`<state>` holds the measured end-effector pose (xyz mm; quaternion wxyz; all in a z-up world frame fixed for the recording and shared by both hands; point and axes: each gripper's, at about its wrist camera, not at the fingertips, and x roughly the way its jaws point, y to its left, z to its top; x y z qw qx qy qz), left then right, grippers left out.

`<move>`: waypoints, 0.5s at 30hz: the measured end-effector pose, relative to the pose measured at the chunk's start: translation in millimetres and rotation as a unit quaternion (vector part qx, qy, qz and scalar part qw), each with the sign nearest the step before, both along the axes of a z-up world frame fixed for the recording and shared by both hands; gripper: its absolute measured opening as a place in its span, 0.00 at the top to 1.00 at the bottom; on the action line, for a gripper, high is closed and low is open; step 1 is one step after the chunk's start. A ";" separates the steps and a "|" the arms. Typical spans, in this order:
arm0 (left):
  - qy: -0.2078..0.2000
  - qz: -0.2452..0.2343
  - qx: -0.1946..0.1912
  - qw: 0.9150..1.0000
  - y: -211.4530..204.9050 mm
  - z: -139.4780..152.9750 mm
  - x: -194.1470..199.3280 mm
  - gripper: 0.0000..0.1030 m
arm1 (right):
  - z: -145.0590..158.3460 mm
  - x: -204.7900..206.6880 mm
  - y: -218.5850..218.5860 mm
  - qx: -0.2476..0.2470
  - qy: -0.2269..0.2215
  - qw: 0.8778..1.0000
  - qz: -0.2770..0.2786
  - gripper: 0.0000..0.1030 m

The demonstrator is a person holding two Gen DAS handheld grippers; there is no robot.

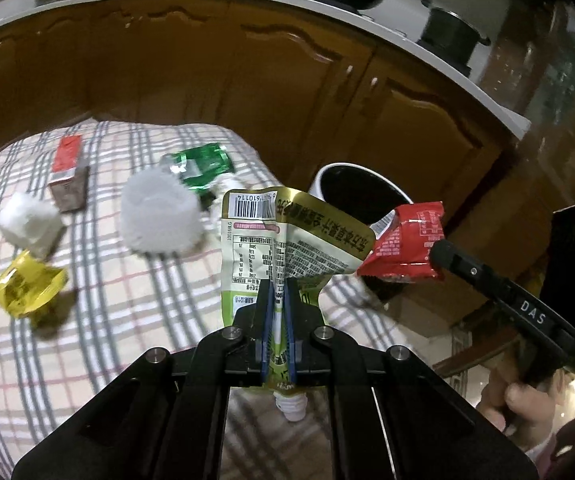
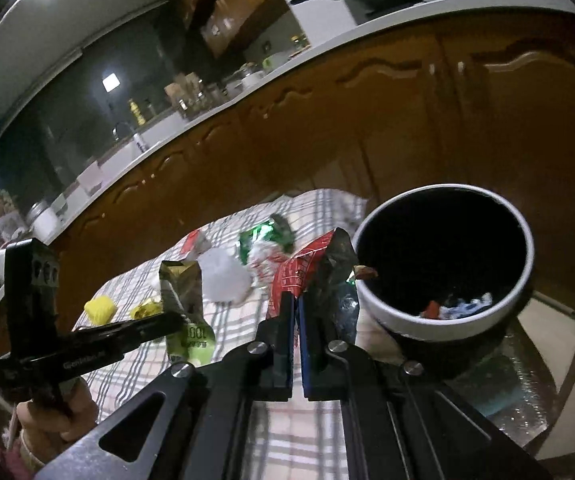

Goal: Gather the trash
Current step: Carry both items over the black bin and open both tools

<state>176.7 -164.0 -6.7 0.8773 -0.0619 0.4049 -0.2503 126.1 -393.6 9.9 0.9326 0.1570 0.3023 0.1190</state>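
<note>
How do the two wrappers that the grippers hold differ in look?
The green pouch in the left gripper is green and gold with a barcode and a white spout; the red wrapper in the right gripper is red and has no spout. The green pouch looks larger. Both are crumpled, pinched and lifted off the cloth.

The left hand-held gripper (image 1: 278,300) pointed steeply downward, its jaws clamped tight on a green-and-gold pouch (image 1: 287,236). The right hand-held gripper (image 2: 296,320) tilted down less steeply, jaws pinched shut on a red wrapper (image 2: 293,276). A hand (image 1: 515,404) gripped the right handle; another hand (image 2: 53,412) gripped the left.
</note>
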 end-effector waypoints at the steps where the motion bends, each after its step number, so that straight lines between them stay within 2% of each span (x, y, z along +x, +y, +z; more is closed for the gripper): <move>1: -0.002 -0.004 0.001 1.000 -5.1 1.4 1.2 0.96 | 0.2 -1.1 -3.0 0.000 -0.001 1.000 -0.004 0.98; 15: -0.014 -0.052 0.002 0.999 -72.3 19.4 29.9 0.96 | -1.3 7.0 -54.2 -0.001 -0.006 0.998 -0.068 0.98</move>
